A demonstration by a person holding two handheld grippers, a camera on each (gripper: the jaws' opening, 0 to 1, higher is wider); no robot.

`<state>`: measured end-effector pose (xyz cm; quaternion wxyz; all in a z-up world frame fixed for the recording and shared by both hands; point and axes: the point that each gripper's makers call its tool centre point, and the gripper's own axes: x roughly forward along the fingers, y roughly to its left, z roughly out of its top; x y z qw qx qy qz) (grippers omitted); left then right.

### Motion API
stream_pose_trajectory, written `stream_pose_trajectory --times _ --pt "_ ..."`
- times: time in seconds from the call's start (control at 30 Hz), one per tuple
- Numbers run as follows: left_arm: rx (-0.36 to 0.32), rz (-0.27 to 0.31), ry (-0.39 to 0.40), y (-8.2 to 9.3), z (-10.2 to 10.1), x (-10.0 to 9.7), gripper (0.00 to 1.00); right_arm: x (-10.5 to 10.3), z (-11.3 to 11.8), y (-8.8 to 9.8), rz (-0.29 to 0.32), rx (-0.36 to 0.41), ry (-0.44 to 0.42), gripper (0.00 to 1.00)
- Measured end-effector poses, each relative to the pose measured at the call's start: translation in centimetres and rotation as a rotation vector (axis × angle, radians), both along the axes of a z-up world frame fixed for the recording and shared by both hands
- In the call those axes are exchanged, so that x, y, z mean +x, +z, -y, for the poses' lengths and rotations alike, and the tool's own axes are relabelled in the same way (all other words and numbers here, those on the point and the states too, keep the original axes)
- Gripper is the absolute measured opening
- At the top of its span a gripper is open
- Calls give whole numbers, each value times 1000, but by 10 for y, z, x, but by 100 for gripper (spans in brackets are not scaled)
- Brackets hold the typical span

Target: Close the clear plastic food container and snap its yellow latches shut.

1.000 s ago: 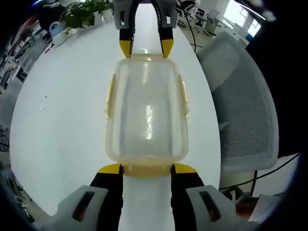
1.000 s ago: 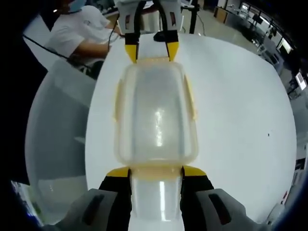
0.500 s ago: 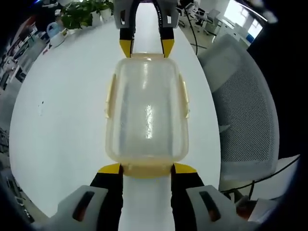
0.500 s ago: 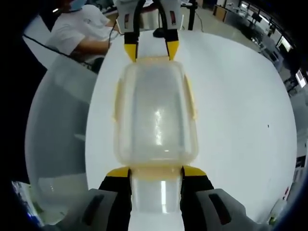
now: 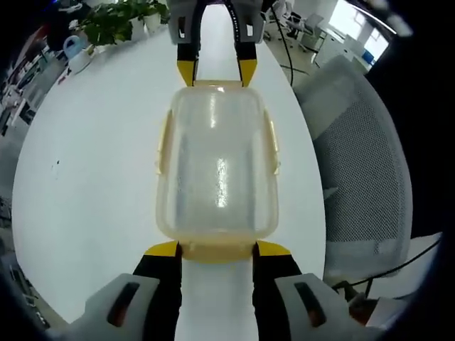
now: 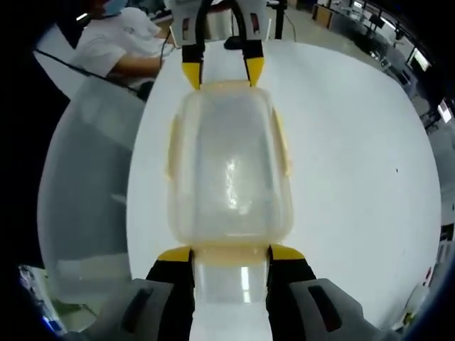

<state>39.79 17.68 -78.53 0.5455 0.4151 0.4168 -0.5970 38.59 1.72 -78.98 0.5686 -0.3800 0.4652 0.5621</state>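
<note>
The clear rectangular plastic food container (image 5: 217,170) with yellow latches (image 5: 163,145) lies lidded on the round white counter (image 5: 92,156). The left claw (image 5: 217,249) and right claw (image 6: 230,253) each stand spread at an opposite short end, tips beside its end latch.

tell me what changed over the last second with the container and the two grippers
Nothing about the hold changed. The clear container stays lidded between the left gripper and right gripper, each still set at an end latch with its jaws either side of it, neither let go. The side latches look as they did. Only the white table and background slid slightly in both views, so the hands and cameras shifted together.
</note>
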Motion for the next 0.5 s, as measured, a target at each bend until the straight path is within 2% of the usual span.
stream_pose_trajectory --times 0.5 --pt "-6 -3 7 -2 30 -3 37 -1 30 -5 -4 0 2 37"
